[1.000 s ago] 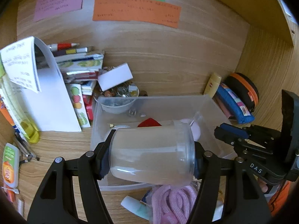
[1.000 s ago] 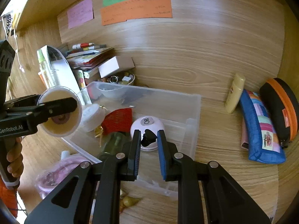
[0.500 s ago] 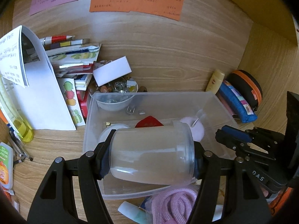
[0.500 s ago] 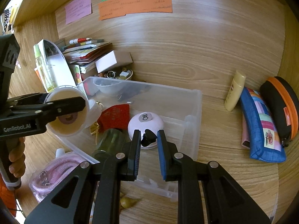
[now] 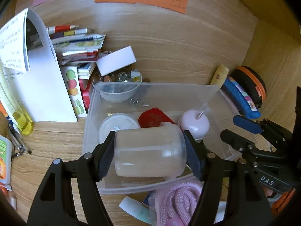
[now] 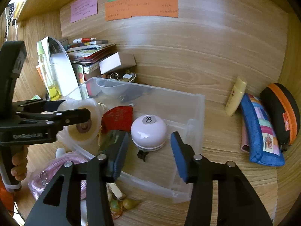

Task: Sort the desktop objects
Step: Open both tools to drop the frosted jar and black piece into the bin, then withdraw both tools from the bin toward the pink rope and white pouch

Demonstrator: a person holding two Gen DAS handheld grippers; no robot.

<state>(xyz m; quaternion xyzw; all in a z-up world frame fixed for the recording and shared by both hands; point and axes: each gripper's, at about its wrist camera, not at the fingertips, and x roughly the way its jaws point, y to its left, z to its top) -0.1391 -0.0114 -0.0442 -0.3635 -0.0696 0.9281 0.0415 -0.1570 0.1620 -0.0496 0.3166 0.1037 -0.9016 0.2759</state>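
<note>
One hand-held gripper (image 6: 148, 153) newly parted.

The black body of the right gripper (image 5: 242, 131) bears the white letters "DAS". A round grey sticker with a drawn rabbit-ear sign sits on the white dome-shaped plastic case (image 6: 149, 132). Writing on the orange paper note (image 6: 141, 7) is too small to read.

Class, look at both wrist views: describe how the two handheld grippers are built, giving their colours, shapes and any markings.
Both are black plastic with angular, cut-out finger arms joined by silver rivets. The right gripper carries blue ribbed pads; the left gripper has dark blue pads too. White lettering marks their bodies: "DAS" on the right one, "GenRobot.AI", blurred, on the left one. A white band wraps the left gripper's handle bottom.
</note>
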